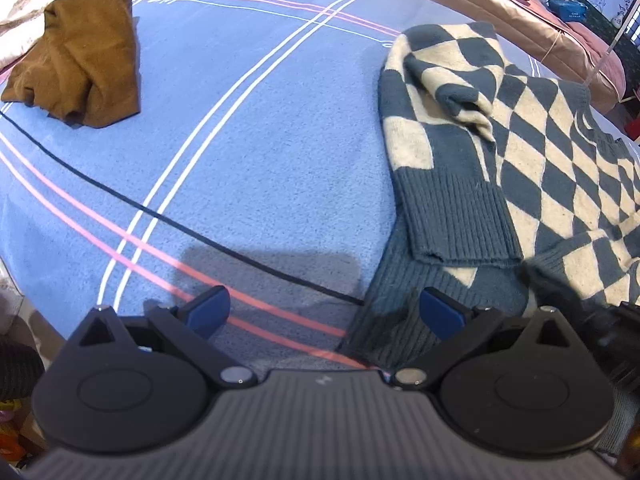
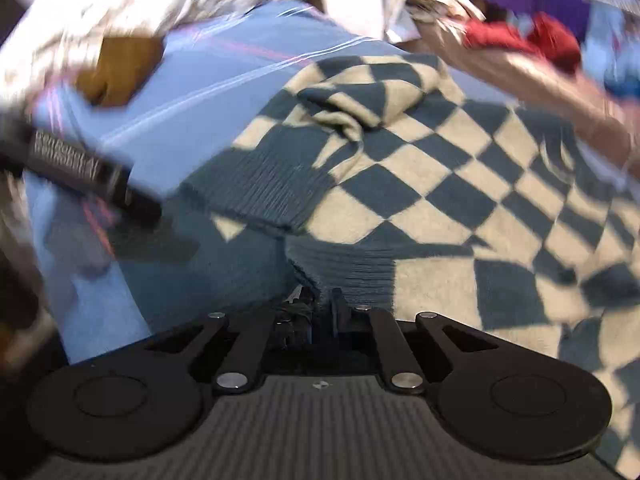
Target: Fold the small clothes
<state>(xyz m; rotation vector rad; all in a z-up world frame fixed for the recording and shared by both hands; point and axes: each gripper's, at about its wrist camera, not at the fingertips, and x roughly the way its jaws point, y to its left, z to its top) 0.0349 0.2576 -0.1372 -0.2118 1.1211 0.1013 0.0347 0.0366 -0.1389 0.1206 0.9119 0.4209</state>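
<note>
Bed (image 1: 248,152) with blue striped blanket carries everything. Checkered sweater (image 1: 540,152) lies on its right side, one sleeve folded across the body. Brown garment (image 1: 80,60) sits bunched at far left, well apart. My right gripper (image 2: 320,300) is pinched on the sweater's ribbed hem. My left gripper (image 1: 324,312) hangs wide, empty, at the hem's edge.

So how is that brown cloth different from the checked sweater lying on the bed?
The brown cloth is plain, one colour; the checked sweater has a teal and cream diamond pattern with ribbed cuffs. The brown cloth looks smaller and is already bundled into a compact pile, while the sweater is larger and spread out with one sleeve folded over. The right gripper pinches the sweater's hem; nothing touches the brown cloth. Both lie on the blue blanket.
</note>
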